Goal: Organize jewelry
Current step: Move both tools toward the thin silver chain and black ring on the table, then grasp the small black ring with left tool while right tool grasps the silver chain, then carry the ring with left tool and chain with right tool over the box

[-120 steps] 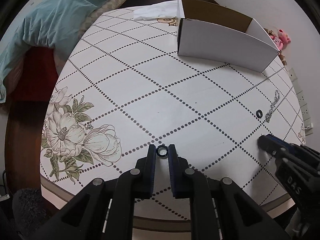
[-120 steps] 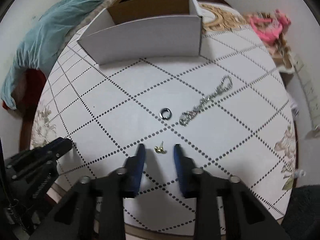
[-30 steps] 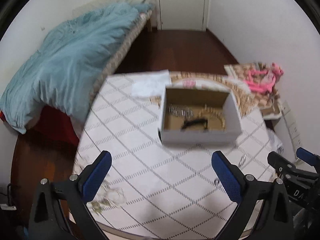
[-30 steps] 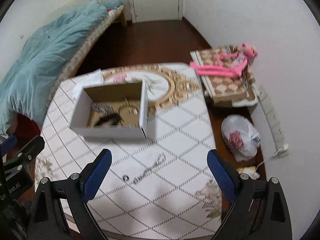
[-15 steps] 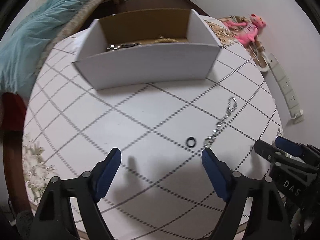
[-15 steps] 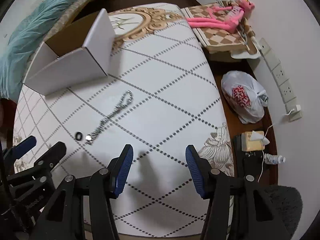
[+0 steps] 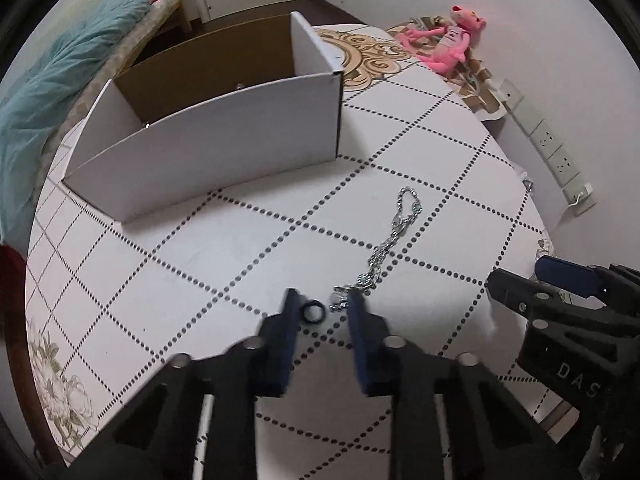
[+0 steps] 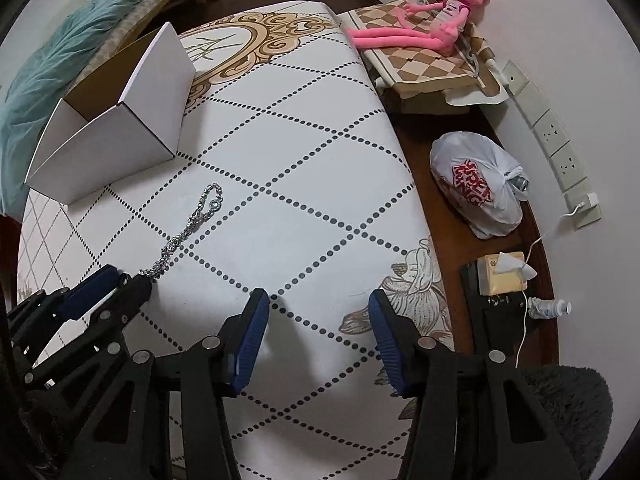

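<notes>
Left tongs [image 7: 320, 312] part-open around a black ring [image 7: 313, 311]; right tongs [image 8: 318, 312] wide; chain [image 7: 386, 250] stretches toward box [image 7: 216, 152].

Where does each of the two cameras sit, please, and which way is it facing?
Left wrist: rides the left gripper, looking along its fingers at the small black ring between them; the right gripper's tips show at right.
Right wrist: rides the right gripper, open over the white dotted tabletop; the left gripper shows at lower left.
Shared: the silver chain bracelet, the white cardboard box and the pink plush toy.
</notes>
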Demonstrator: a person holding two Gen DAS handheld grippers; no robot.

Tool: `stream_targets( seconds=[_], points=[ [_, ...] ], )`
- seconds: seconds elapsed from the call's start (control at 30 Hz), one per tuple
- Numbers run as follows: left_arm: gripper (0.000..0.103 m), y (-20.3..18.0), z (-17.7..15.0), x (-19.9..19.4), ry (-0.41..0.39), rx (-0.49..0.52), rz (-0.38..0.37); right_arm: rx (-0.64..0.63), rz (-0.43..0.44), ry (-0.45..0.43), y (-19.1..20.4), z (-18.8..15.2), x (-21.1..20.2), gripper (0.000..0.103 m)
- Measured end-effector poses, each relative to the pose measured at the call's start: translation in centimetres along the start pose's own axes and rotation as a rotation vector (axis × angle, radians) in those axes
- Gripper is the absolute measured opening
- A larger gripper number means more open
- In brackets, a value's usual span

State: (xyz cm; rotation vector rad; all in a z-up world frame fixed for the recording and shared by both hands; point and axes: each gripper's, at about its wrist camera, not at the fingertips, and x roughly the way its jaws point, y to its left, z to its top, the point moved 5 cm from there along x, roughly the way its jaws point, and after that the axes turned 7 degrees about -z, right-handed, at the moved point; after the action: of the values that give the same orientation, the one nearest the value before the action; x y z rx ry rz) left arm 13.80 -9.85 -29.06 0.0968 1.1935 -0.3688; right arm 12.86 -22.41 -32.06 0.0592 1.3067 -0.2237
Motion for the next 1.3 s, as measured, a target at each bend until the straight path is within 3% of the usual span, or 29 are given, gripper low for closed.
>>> stream_targets(
  seconds=[0.17,0.53,0.7,0.83,0.9,0.93,1.1,1.3],
  points=[
    [0.010,0.9,-0.4,-0.4,-0.003,-0.022,-0.016,0.026,0.030,0.011,-0.1,0.1,-0.1,0.049],
    [0.010,8.0,-3.5,-3.6,-0.022,-0.212,0.014,0.088,0.187,-0.001,3.2,2.0,-0.2,0.049],
    [0.010,9.3,-4.2,-3.7,-0.017,-0.251,0.029,0.061,0.155,-0.005,6.2,3.2,0.7,0.050],
    [0.010,9.9,-4.7,-4.2,-0.022,-0.264,0.033,0.040,0.064,-0.022,7.5,3.7,0.9,0.051],
    [0.010,10.0,-4.5,-4.3,-0.026,-0.268,0.031,0.025,0.018,-0.046,7.8,3.7,0.9,0.028],
    [0.010,10.1,-4.4,-4.4,-0.027,-0.269,0.029,0.016,0.031,-0.059,8.0,3.7,0.9,0.006],
    [0.010,10.2,-3.4,-5.7,-0.053,-0.269,0.004,0.020,0.113,-0.032,8.3,3.4,0.4,0.003],
    [0.010,10.4,0.1,-9.5,-0.127,-0.272,-0.040,0.104,0.331,-0.044,6.6,3.7,-4.0,0.003]
  ],
)
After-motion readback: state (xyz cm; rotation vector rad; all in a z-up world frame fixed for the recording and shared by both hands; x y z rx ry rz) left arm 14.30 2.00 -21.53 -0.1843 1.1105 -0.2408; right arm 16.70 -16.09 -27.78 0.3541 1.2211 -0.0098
